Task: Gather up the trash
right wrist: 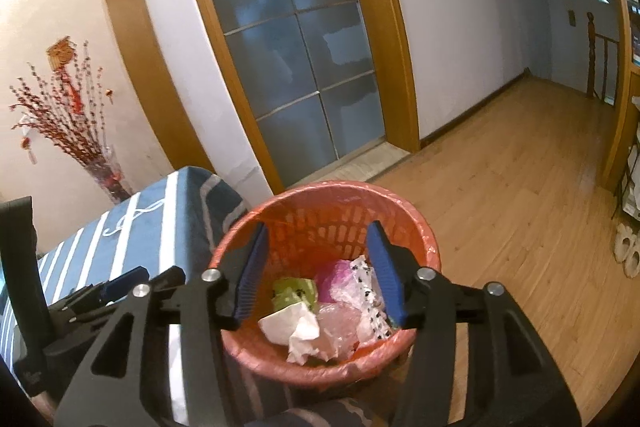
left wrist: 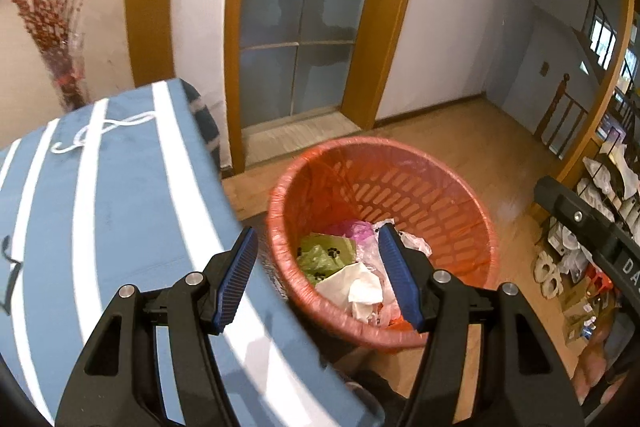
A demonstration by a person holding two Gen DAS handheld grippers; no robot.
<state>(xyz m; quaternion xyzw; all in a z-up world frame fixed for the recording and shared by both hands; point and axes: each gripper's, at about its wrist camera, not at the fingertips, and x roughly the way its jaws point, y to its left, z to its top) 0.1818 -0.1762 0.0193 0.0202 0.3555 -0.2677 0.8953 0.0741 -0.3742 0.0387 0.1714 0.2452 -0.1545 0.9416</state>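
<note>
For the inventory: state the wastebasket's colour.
The wastebasket is orange-red, with slotted walls and a thin clear liner; the right wrist view shows it best.

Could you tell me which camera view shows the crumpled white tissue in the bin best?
The right wrist view: the tissue lies unobstructed between the fingers. The left wrist view shows it smaller and off-centre.

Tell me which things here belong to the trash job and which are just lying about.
Job:
orange bin
crumpled white tissue
pink bag
green wrapper

Lying about:
striped blue cloth
vase of red branches
slippers
</note>
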